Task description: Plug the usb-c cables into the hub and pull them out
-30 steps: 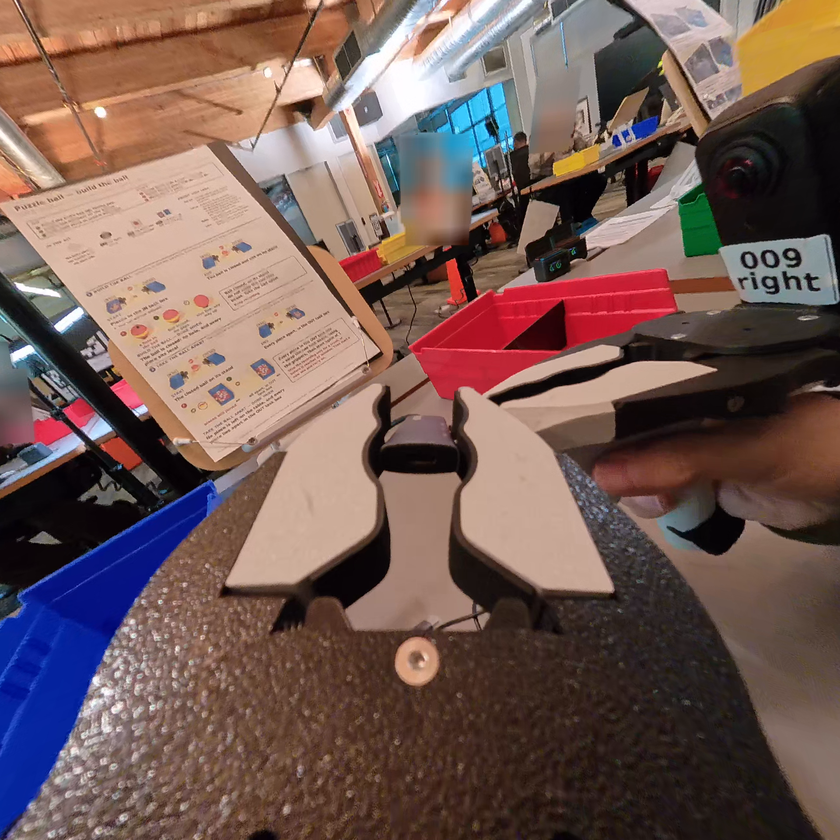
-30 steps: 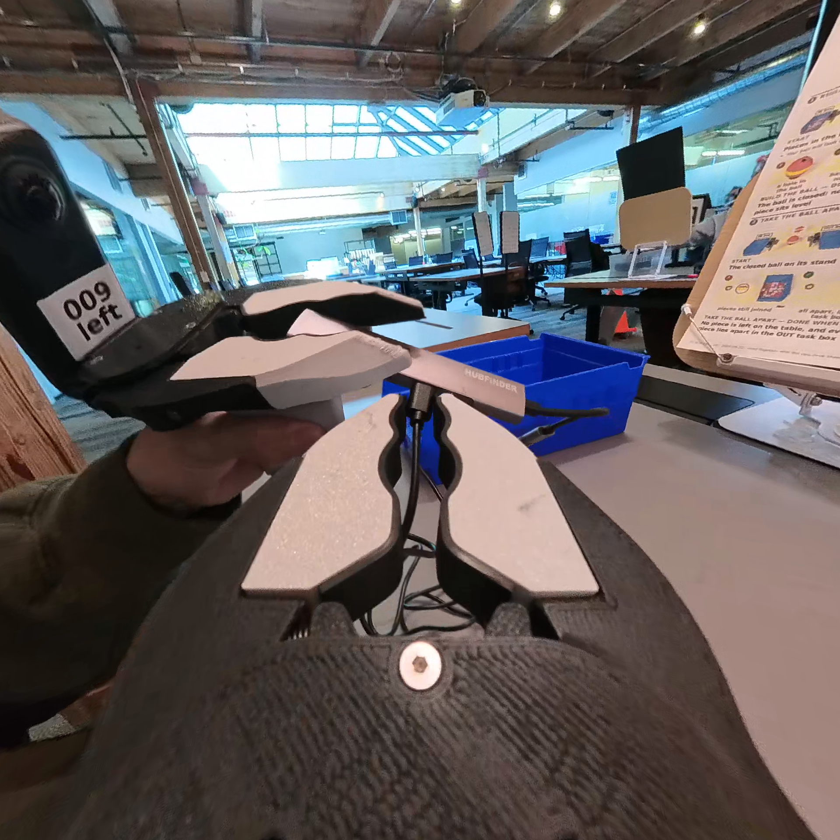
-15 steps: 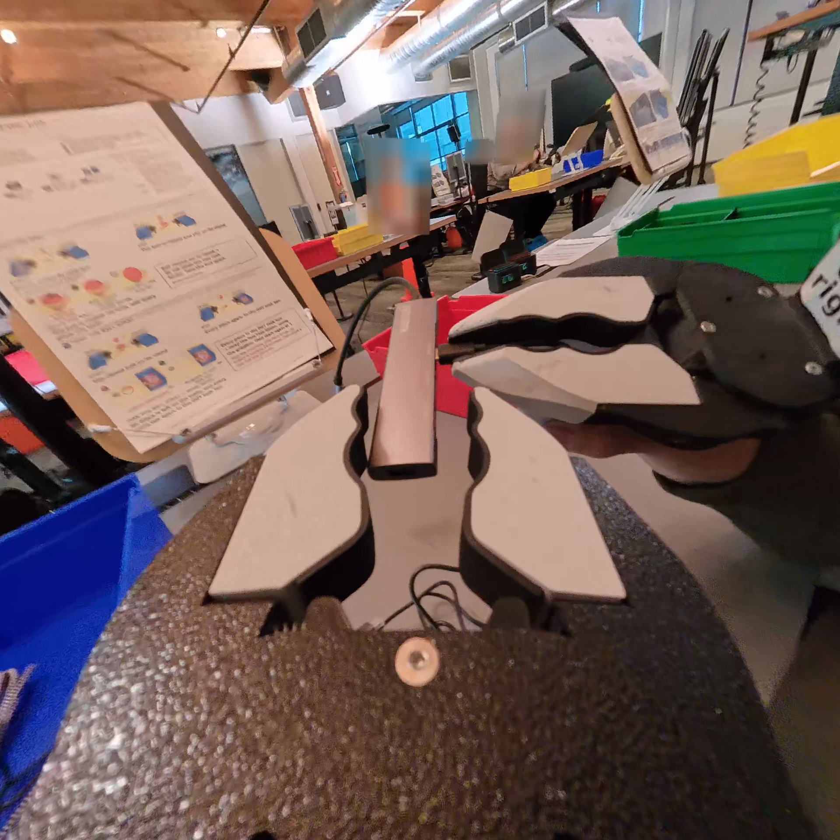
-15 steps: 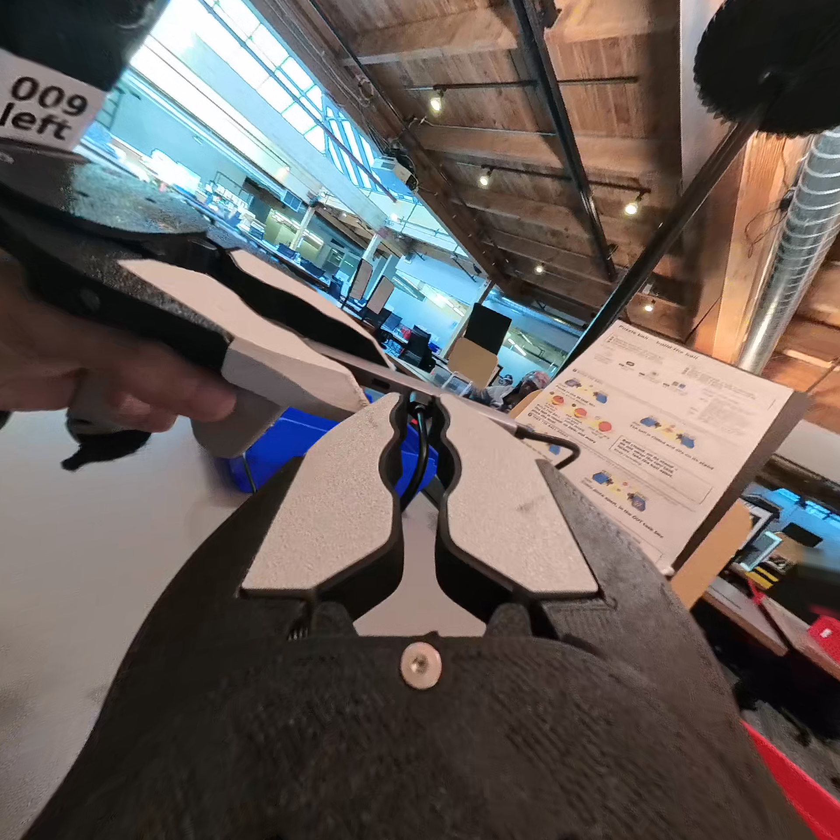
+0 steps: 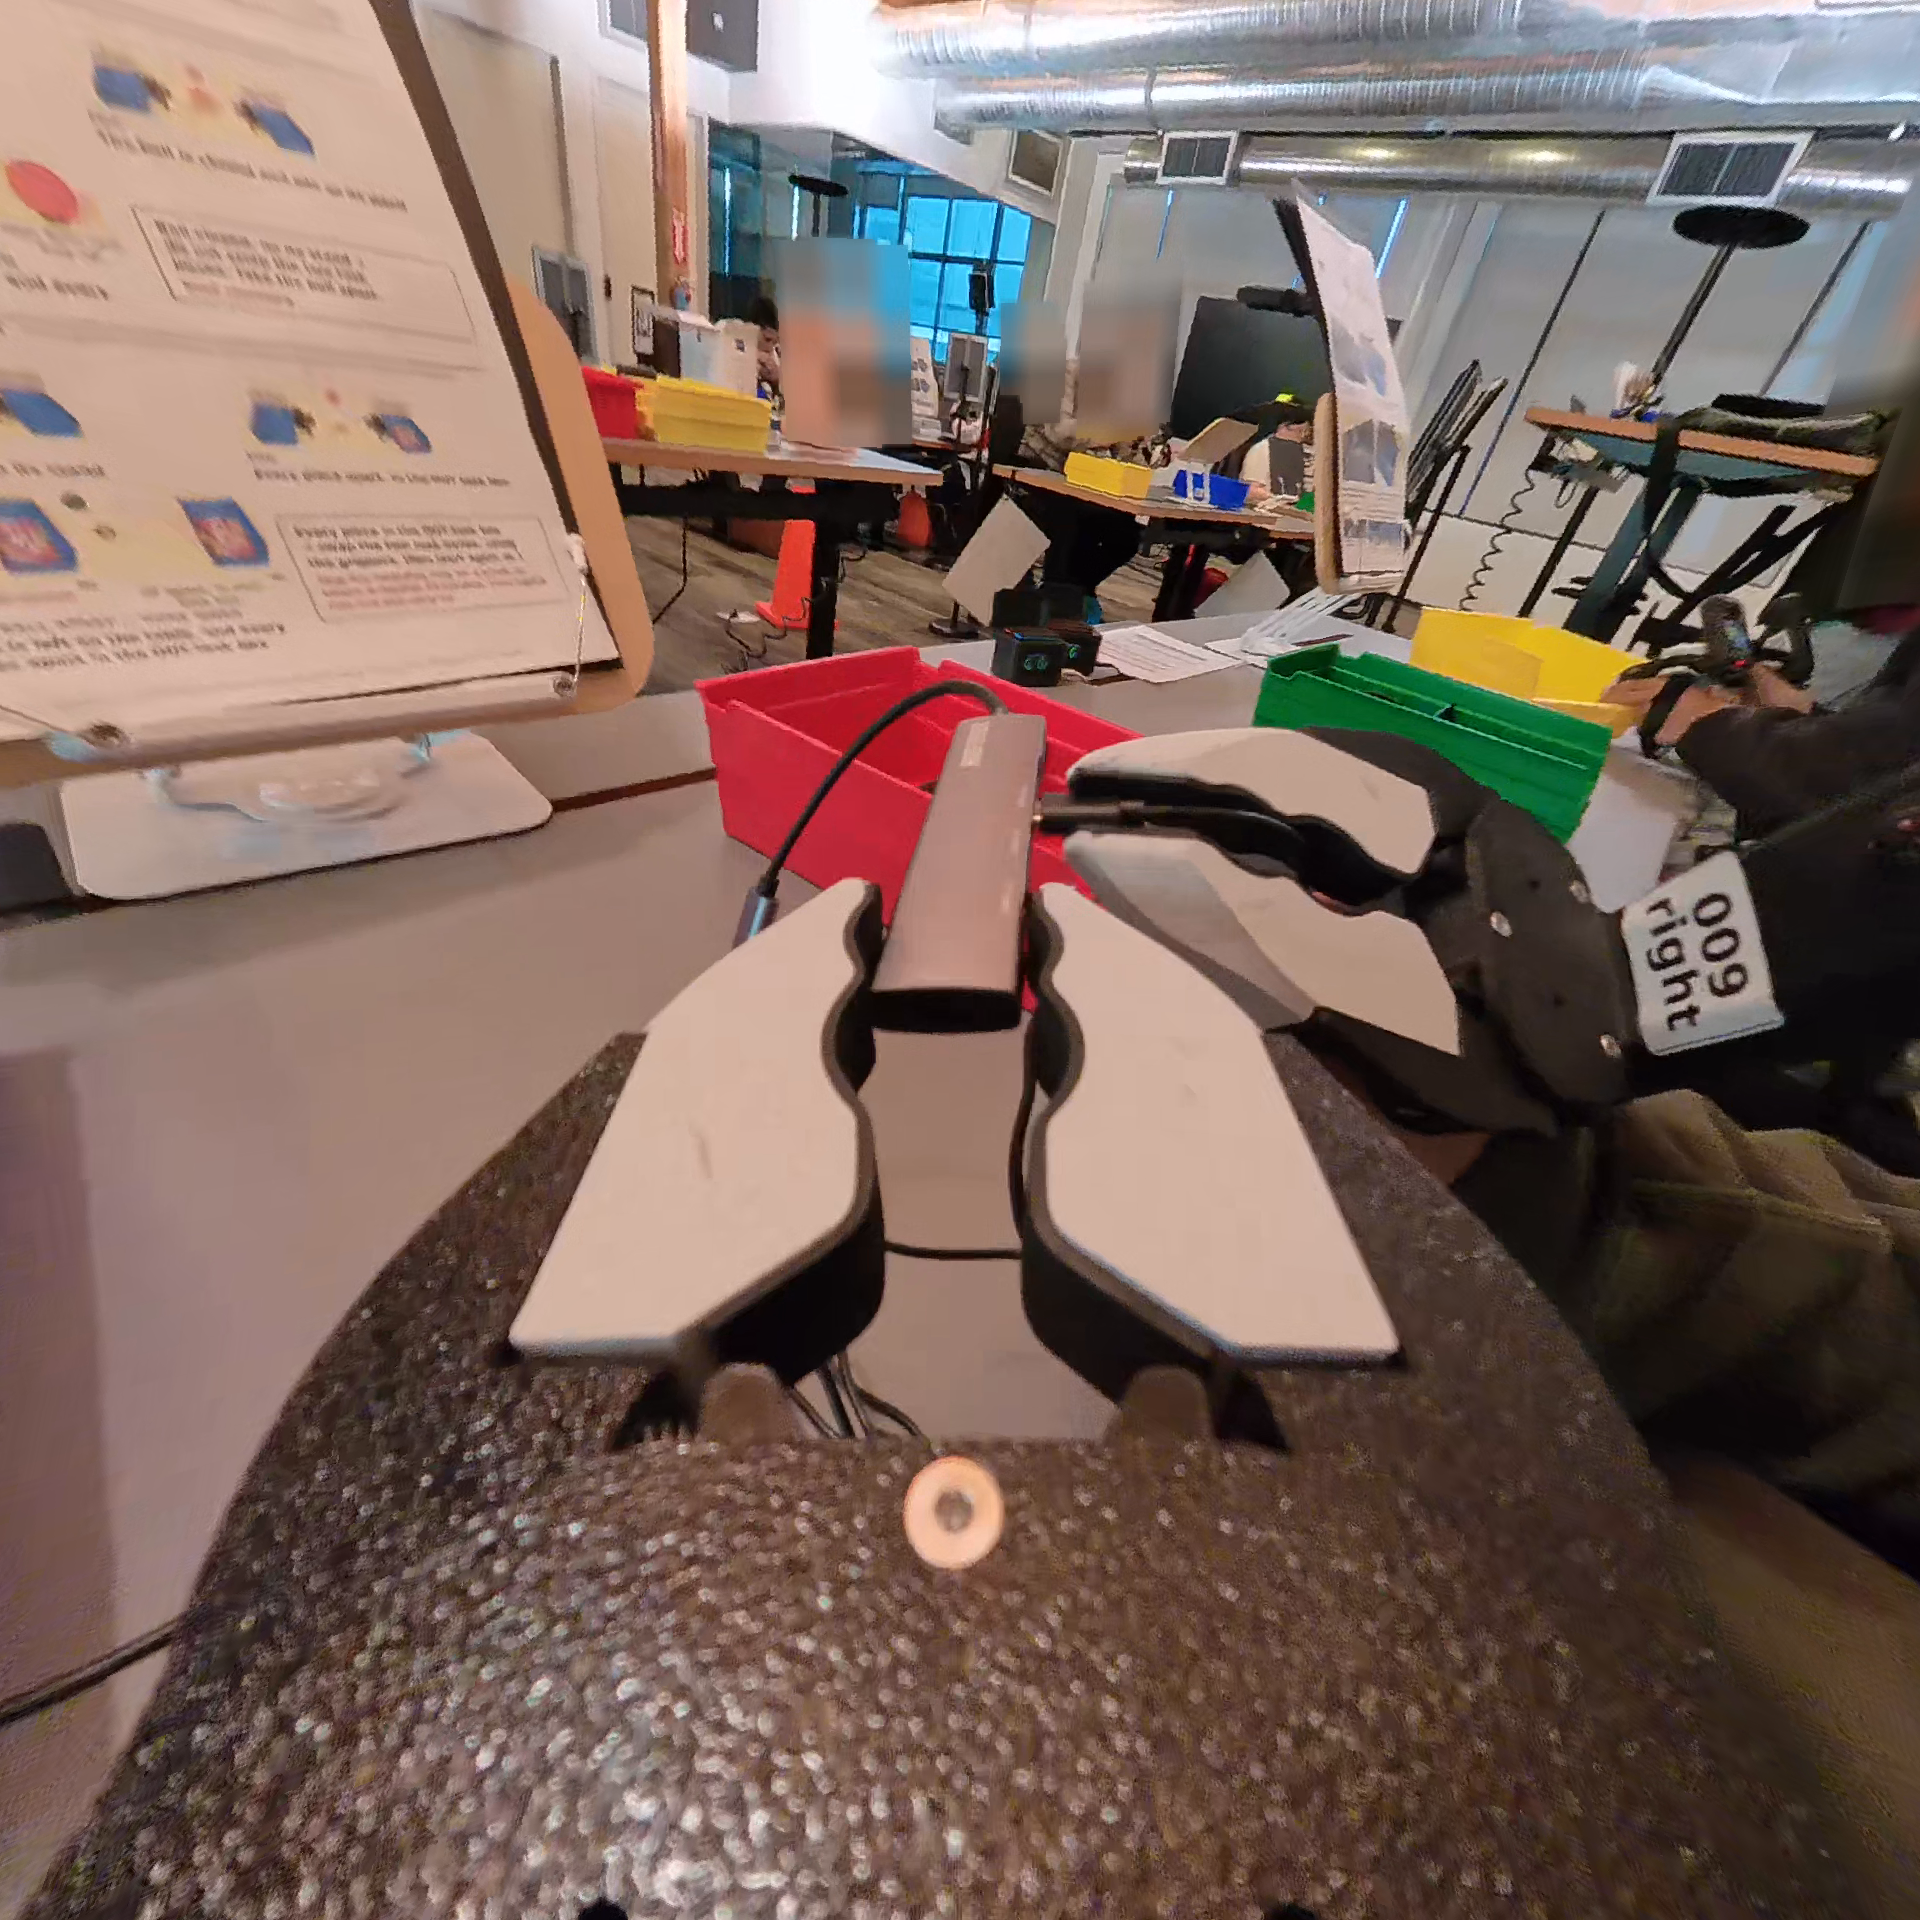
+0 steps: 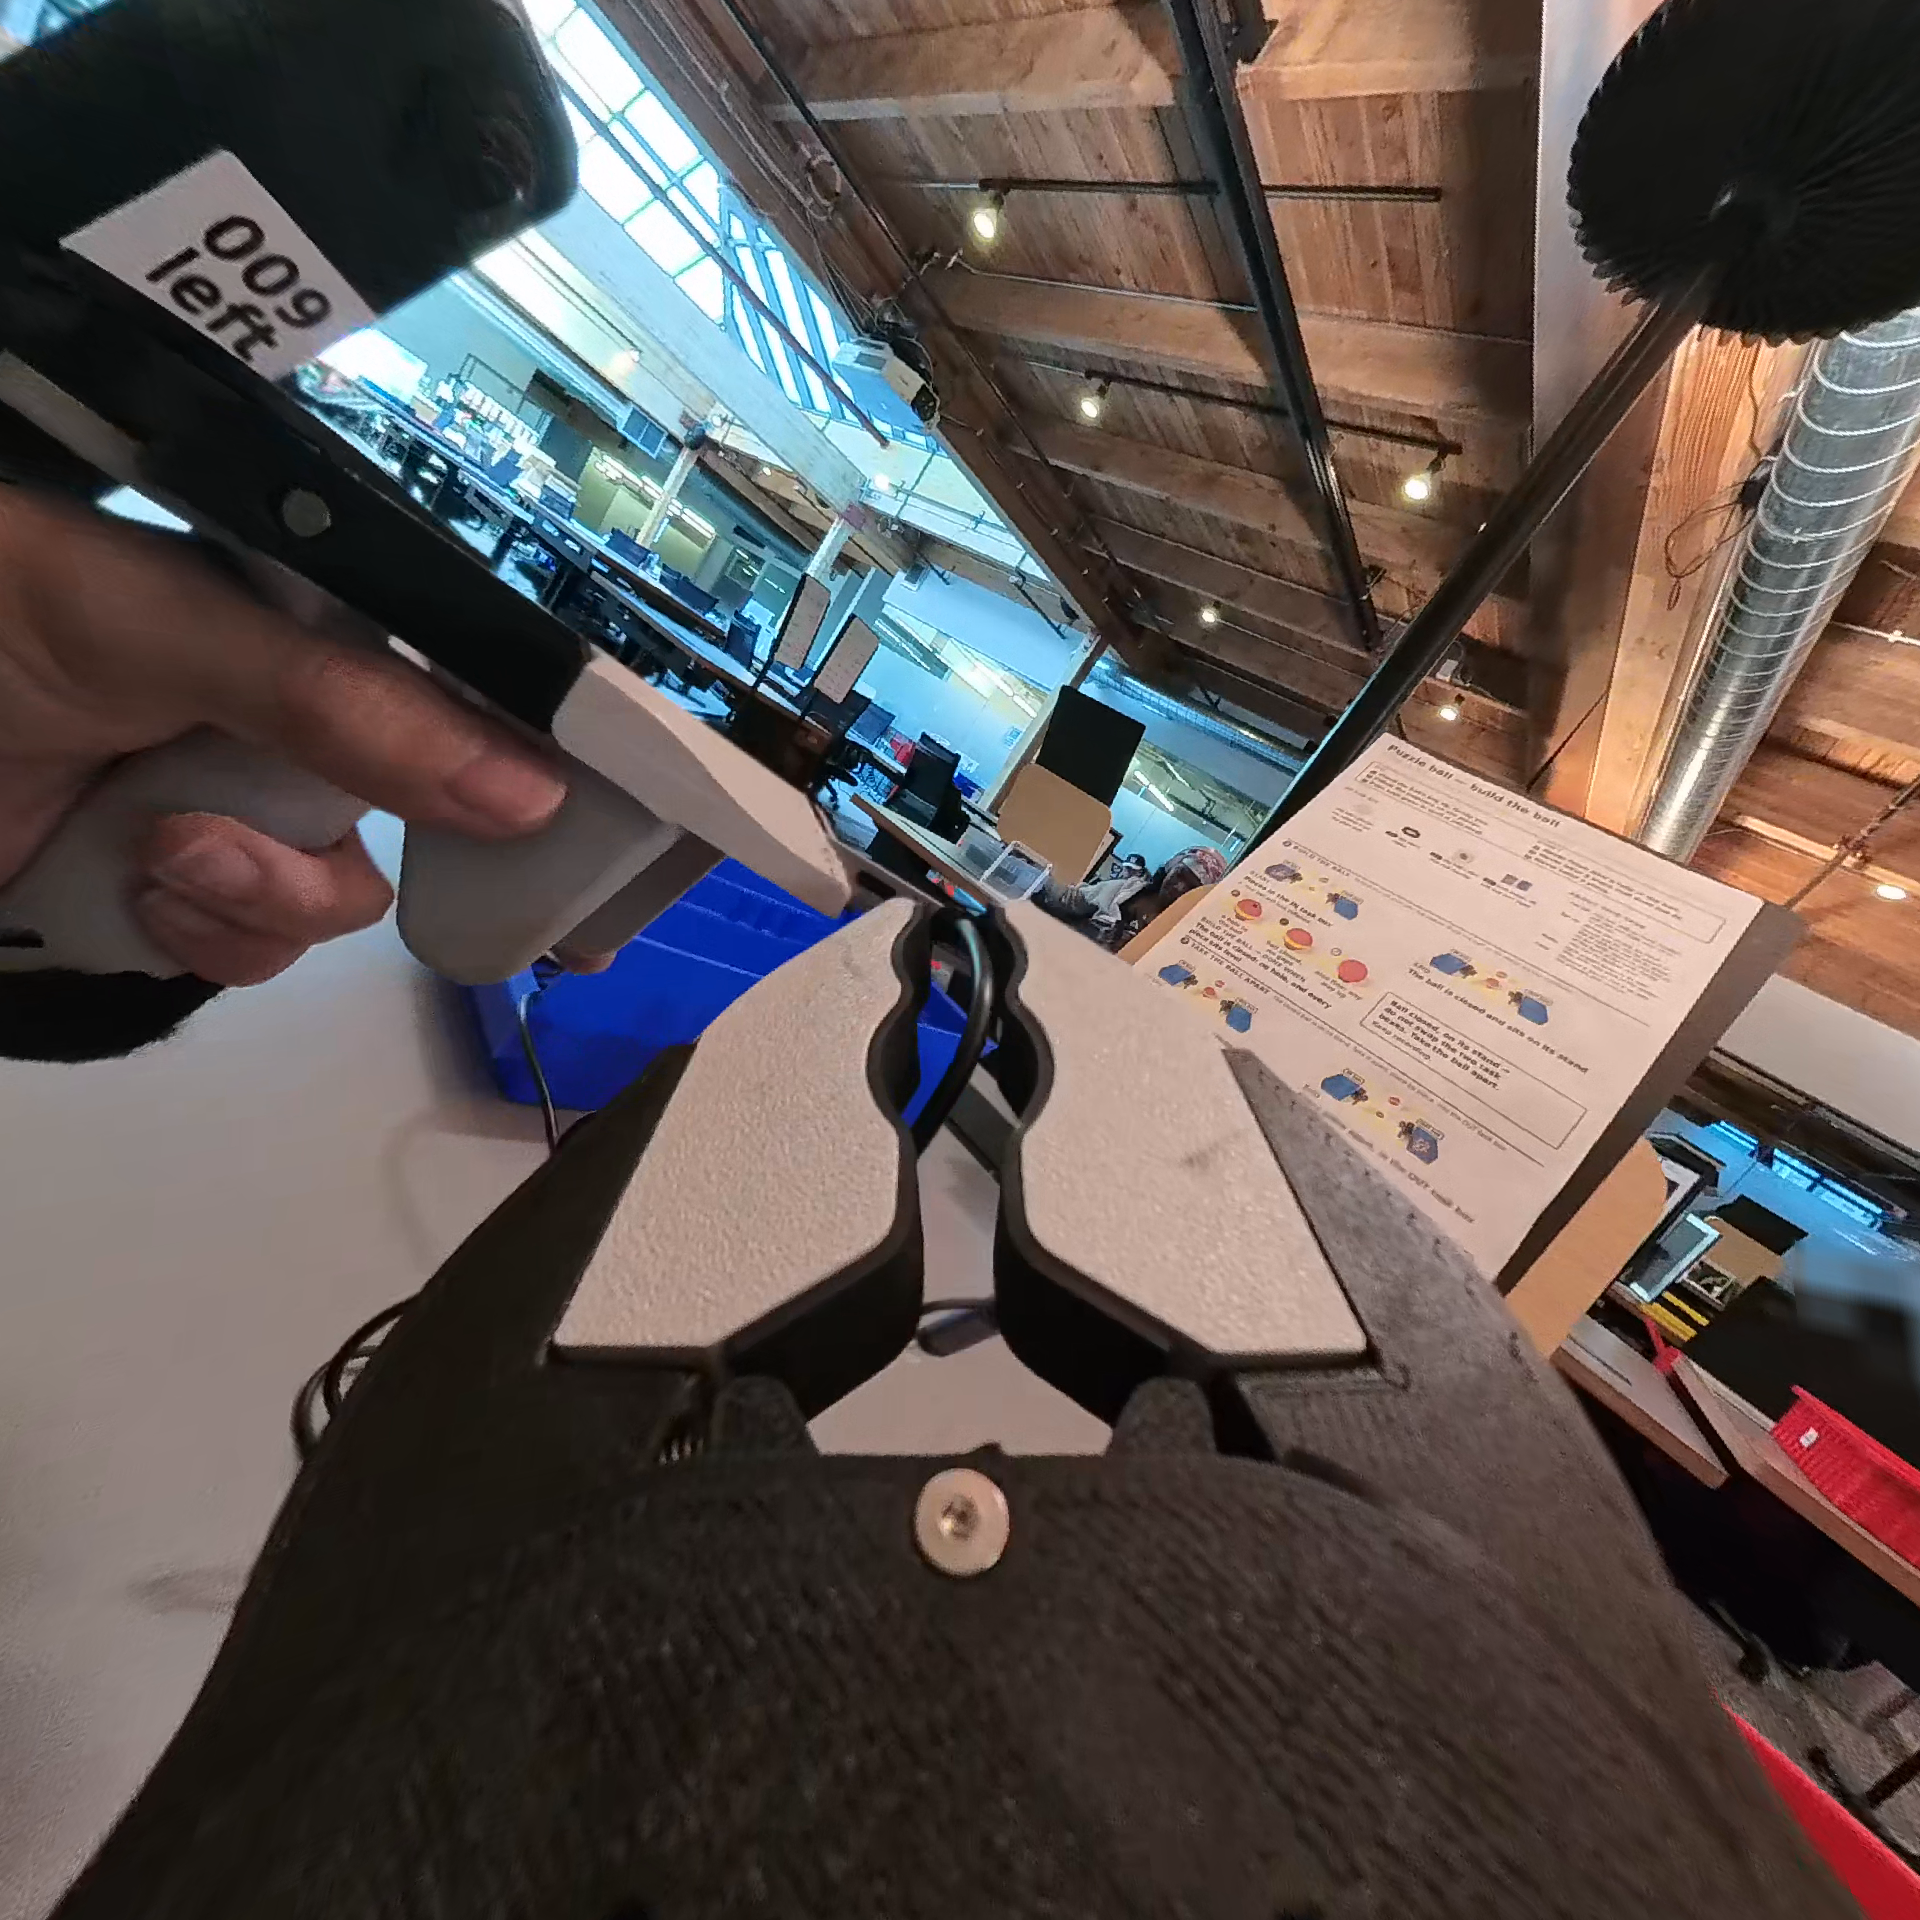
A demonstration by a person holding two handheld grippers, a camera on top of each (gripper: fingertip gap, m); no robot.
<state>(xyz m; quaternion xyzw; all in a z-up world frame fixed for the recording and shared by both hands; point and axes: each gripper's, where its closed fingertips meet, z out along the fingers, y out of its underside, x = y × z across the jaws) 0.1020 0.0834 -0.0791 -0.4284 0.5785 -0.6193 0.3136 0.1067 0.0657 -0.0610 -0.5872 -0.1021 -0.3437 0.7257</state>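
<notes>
A: Nearest in the left wrist view, what do the left tongs [image 5: 951, 935] have?

B: The grey USB hub [image 5: 966, 862], clamped by its near end between the two fingertips. It runs forward and up from the tips, held above the grey table [image 5: 260, 1039].

A: And the right tongs [image 5: 1070, 816]?

B: They come in from the right side of the hub, closed down to a thin gap on a dark USB-C plug [image 5: 1081, 819] whose tip meets the hub's right edge. How deep the plug sits in its port I cannot tell.

A: From the right wrist view?

B: The right tongs [image 6: 956, 920] are nearly shut around a black cable [image 6: 971, 997] that loops down between the fingers. The plug itself is hidden at the tips, and only a sliver of the hub shows beside the left tongs' pale finger [image 6: 707, 790]. A hand [image 6: 208, 727] grips the left handle.

A: Farther out?

B: The hub's own black lead [image 5: 862, 769] arcs from its far end down to a connector near the table. Behind it sits a red bin [image 5: 790, 758], then a green bin [image 5: 1434, 717] to the right. An instruction sheet on a stand [image 5: 260, 364] is cut off at the left edge. A blue bin [image 6: 686, 977] is partly hidden behind the tongs.
</notes>
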